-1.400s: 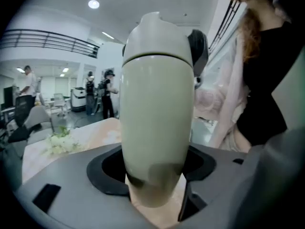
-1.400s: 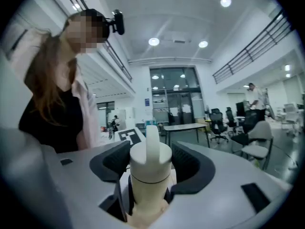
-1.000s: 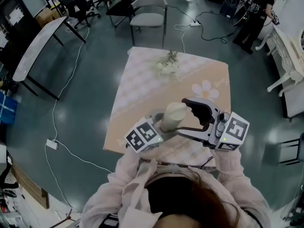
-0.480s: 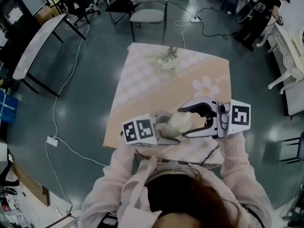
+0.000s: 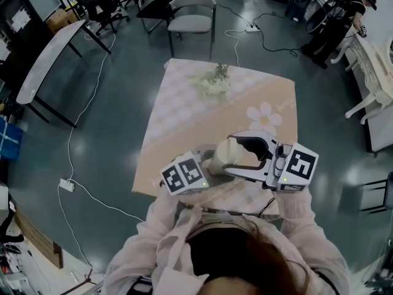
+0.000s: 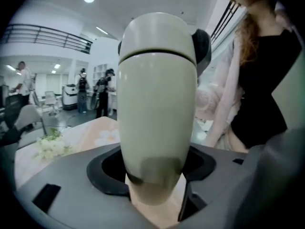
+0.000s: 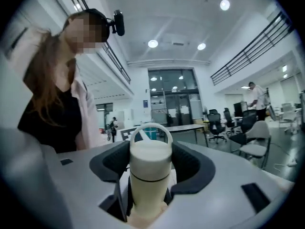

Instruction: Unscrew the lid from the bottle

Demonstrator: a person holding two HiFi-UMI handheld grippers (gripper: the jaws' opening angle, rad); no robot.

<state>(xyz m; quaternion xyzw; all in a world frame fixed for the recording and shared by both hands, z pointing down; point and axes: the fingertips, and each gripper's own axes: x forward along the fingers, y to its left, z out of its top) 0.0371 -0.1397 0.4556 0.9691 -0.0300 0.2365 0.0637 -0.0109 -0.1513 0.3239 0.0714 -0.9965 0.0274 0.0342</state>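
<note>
Both marker cubes sit differently from half a second ago in the head view. The left marker cube (image 5: 184,176) has rolled onto a corner and the right marker cube (image 5: 299,166) has sunk toward 4 o'clock. The bottle (image 5: 222,155) between them stands straighter.

Nearest, at 6 o'clock, are the person's dark hair and pale pink sleeves (image 5: 163,226). Just beyond, the left gripper (image 6: 155,175) comes in from 7 o'clock of the bottle and clasps its cream lower body. In the left gripper view the dark pads press the bottle on both sides.

The right gripper (image 7: 151,168) reaches in from 4 o'clock at the bottle's top. Its jaws have just been closing in, then eased a touch wider. The lid (image 7: 150,151), its loop handle upright, sits between them. The pads lie against it on either side, so this gripper grasps the lid. The lid is on the bottle, with a dark seam marking the joint.

The bottle is over the near end of the table (image 5: 178,115), right of its middle; whether its base touches the cloth I cannot tell. Farther along, a daisy print (image 5: 265,114) lies between 1 and 2 o'clock of the bottle. A bunch of white flowers (image 5: 214,83) lies at 12 o'clock near the far edge. Past that edge stands a grey chair (image 5: 191,11), also toward 12 o'clock. A person in black (image 5: 341,14) is at 1 o'clock, well apart.
</note>
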